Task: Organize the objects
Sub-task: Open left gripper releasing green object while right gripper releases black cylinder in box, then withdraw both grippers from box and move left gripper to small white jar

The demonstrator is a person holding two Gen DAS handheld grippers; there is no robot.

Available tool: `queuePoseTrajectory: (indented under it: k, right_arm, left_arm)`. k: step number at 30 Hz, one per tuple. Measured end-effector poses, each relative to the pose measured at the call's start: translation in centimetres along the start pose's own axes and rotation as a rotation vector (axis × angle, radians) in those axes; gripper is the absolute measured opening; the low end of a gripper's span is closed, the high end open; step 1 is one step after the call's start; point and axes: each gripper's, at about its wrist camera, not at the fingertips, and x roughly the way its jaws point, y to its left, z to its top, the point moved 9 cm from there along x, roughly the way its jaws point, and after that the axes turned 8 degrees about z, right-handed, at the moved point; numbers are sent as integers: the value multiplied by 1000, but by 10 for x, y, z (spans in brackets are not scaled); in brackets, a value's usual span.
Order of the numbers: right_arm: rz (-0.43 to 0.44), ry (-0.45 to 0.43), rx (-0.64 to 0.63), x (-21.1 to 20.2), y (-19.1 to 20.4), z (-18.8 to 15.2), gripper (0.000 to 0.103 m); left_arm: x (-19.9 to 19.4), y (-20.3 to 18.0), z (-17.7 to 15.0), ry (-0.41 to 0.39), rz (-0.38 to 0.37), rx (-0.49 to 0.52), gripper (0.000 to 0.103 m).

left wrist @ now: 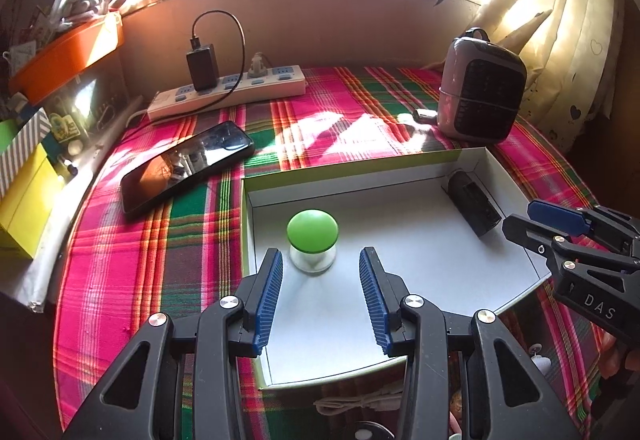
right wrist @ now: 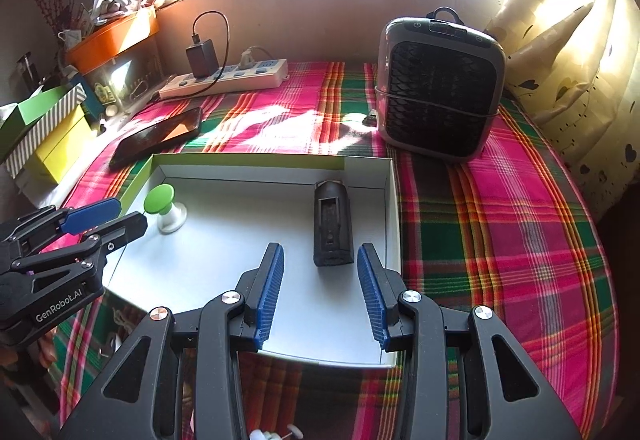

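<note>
A shallow white box (left wrist: 508,175) with a green outer rim is seen on a surface covered by a pink, green and red plaid cloth (left wrist: 192,224).

Two items are observed inside the box. A green-capped jar (left wrist: 312,240) stands upright near the box's left wall. A dark cylindrical device (right wrist: 332,224) lies on its side near the right wall. The two are well apart.

The left gripper (left wrist: 320,260) is held over the near part of the box, its fingers spread and empty, with the jar just beyond the fingertips. The right gripper (right wrist: 320,256) is likewise spread and empty; the near end of the dark device lies between its fingertips, untouched by the pads.

Outside the box, a black phone (left wrist: 188,167) lies flat to the left, a white power strip (left wrist: 228,91) with a black charger is noted behind it, and a small grey fan heater (right wrist: 440,87) stands at the rear right.
</note>
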Motion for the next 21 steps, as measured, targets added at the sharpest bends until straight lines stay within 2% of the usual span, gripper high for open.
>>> queuePoseTrajectory:
  k: [21]
  right_arm:
    - [37, -34, -7, -43, 10, -36, 40]
  left_arm:
    - [-47, -2, -40, -28, -26, -2, 38]
